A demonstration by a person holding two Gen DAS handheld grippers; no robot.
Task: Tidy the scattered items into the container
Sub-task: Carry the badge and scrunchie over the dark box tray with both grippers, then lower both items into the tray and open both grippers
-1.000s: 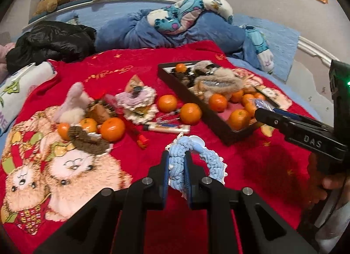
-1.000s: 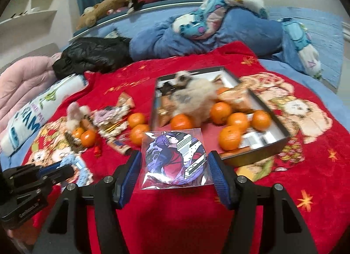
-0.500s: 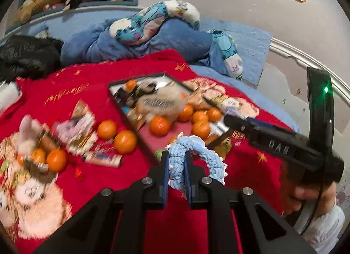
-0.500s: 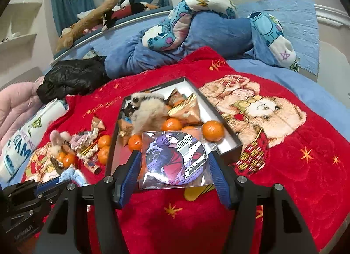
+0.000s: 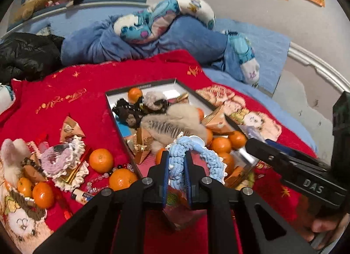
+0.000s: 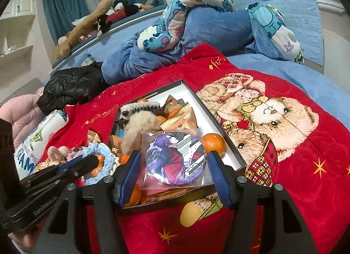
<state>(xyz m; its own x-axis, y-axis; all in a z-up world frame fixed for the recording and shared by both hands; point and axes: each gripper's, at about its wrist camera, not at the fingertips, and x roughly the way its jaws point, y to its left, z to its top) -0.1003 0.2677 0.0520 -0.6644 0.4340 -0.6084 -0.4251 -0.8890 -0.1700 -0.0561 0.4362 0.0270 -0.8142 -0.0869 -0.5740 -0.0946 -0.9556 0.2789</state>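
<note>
A shallow black box (image 5: 110, 106) (image 6: 238, 160) lies on the red blanket, holding tangerines, fluffy hair clips and gold snack packets. My left gripper (image 5: 176, 164) is shut on a blue crocheted scrunchie (image 5: 181, 160) (image 6: 105, 155) and hangs over the box's near end. My right gripper (image 6: 175, 164) is shut on a round anime badge in a clear sleeve (image 6: 175, 157), held above the near corner of the box. The right gripper (image 5: 284, 160) shows at the right of the left wrist view. Loose tangerines (image 5: 101, 160), a pink crocheted scrunchie (image 5: 63, 160) and a small tube (image 5: 84, 196) lie left of the box.
The red bear-print blanket (image 6: 306, 144) covers the bed. A blue duvet with a printed pillow (image 5: 153, 22) is heaped behind it, a black jacket (image 5: 24, 52) at the far left. Plush toys line the ledge (image 6: 87, 24). A person's hand (image 5: 323, 227) holds the right gripper.
Both grippers have moved toward the box with their items still gripped. The scrunchie, earlier over the bare blanket, now hangs over the box's near end; the badge now covers the near corner.
</note>
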